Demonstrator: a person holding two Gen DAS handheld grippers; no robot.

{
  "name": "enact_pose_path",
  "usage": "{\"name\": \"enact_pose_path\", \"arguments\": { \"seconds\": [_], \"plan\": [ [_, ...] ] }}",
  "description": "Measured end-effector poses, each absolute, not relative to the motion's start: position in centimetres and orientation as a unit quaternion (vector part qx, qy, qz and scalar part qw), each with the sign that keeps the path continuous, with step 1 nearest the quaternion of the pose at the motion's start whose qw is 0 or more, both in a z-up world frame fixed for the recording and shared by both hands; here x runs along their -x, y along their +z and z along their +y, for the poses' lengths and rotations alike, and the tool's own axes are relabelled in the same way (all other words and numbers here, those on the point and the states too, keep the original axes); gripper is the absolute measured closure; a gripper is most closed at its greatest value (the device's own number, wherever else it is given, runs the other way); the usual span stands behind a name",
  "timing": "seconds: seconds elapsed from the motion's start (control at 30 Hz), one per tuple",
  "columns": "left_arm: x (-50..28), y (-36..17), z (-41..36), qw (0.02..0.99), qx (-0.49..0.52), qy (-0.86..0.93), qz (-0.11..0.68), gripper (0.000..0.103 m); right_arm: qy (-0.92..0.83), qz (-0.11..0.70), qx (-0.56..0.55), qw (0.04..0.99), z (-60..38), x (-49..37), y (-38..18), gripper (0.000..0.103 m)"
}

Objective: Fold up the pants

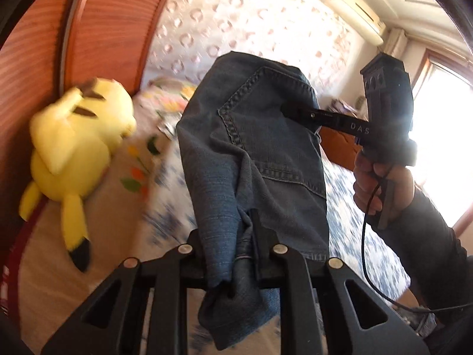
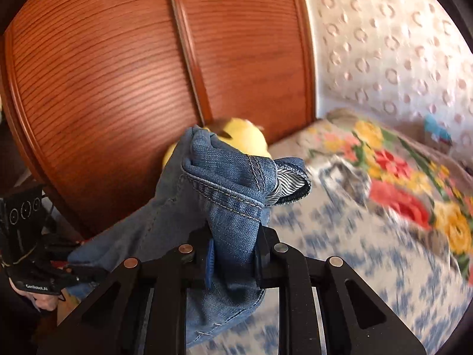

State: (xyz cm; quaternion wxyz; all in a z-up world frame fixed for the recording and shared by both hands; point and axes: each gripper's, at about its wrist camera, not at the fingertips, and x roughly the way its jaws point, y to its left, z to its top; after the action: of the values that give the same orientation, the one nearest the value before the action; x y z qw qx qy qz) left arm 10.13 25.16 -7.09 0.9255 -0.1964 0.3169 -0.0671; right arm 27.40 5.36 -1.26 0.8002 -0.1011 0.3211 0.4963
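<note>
Closest to the left wrist camera, the left gripper [image 1: 241, 254] had its fingers clamped on a bunched fold of the blue denim pants [image 1: 254, 153], the cloth squeezed between the two pads and spilling below them. The pants rose from that grip, held up off the bed [image 1: 348, 207], to the right gripper [image 1: 288, 109], whose fingers were pinched on the denim near a stitched pocket seam; a hand [image 1: 375, 186] in a dark sleeve held its handle. In the right wrist view the same fingers pressed the waistband edge, with striped lining showing at the top. Below lay the blue-and-white bedcover, blurred. Farther off, a yellow plush toy [image 1: 74, 148] leaned against the ribbed wooden headboard [image 2: 103, 88], beside a floral blanket [image 2: 399, 177]. Beyond stood a patterned wall [image 1: 251, 20], an air conditioner [image 1: 357, 9] and a bright window [image 1: 443, 112].
</note>
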Motion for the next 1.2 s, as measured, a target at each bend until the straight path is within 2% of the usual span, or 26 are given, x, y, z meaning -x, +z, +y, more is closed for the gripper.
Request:
{"name": "enact_pose_path", "arguments": {
  "seconds": [0.23,0.53,0.83,0.97,1.03,1.1,1.2],
  "plan": [
    [-13.5,-4.5,28.3,0.939,0.157,-0.042,0.302,0.087,0.510,0.305,0.073,0.801,9.2,-31.2,-0.3,0.086],
    [-20.1,-8.7,27.7,0.923,0.153,-0.046,0.351,0.088,0.463,0.361,0.086,0.805,10.1,-37.7,-6.4,0.086],
    [-21.6,-8.9,27.3,0.921,0.150,-0.049,0.357,0.088,0.458,0.371,0.066,0.805,8.8,-39.2,-7.1,0.085],
    [-22.2,-9.9,26.9,0.915,0.146,-0.045,0.373,0.087,0.438,0.387,0.069,0.808,8.5,-40.1,-8.5,0.075],
    [-22.4,-10.3,26.6,0.913,0.141,-0.043,0.380,0.085,0.426,0.400,0.062,0.809,8.0,-40.8,-9.1,0.066],
    [-22.6,-10.6,26.6,0.911,0.139,-0.038,0.386,0.080,0.411,0.411,0.058,0.812,7.4,-41.3,-9.4,0.054],
    [-22.5,-10.6,26.6,0.911,0.138,-0.034,0.387,0.073,0.393,0.406,0.054,0.823,6.3,-41.6,-8.9,0.052]
  ]
}}
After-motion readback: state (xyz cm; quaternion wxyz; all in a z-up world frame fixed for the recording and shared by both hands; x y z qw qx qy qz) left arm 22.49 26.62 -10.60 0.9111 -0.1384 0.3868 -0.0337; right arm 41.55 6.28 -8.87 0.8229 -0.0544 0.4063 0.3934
